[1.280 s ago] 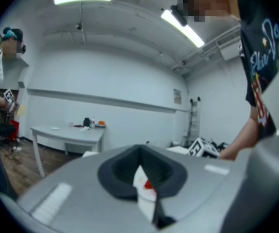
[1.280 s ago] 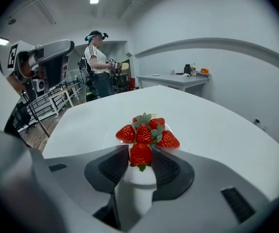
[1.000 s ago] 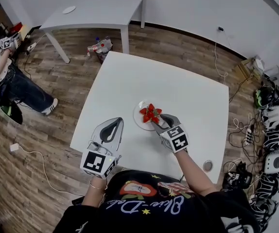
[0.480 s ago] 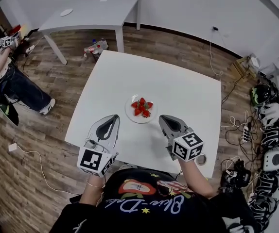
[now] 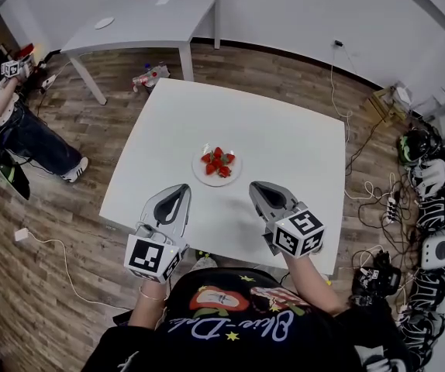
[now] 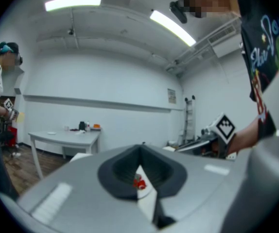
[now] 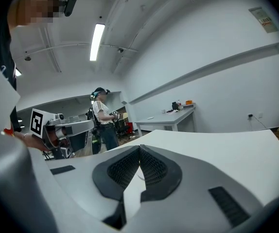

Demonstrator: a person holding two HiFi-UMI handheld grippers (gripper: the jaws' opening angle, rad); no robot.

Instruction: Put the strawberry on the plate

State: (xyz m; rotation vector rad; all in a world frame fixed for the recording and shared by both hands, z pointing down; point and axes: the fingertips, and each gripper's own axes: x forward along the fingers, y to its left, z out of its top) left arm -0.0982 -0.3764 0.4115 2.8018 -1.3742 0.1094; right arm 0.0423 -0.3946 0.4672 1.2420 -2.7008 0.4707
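Several red strawberries (image 5: 216, 161) lie in a pile on a small clear plate (image 5: 204, 178) at the middle of the white table (image 5: 284, 146). My left gripper (image 5: 182, 188) rests shut and empty near the table's front edge, left of the plate. My right gripper (image 5: 255, 186) is shut with nothing in it, just right of the plate and clear of it. In the left gripper view the strawberries (image 6: 138, 181) show through the slit below the closed tips of the left gripper (image 6: 140, 148). The right gripper (image 7: 139, 148) shows closed tips over bare tabletop.
A second white table (image 5: 149, 18) stands at the back left. A person (image 5: 9, 122) stands at the far left on the wooden floor. Headsets (image 5: 432, 208) and cables lie along the right wall. The table's front edge runs just under both grippers.
The right gripper has drawn back from the plate toward the front edge and shut empty. The strawberries stay on the plate. The left gripper has held still.
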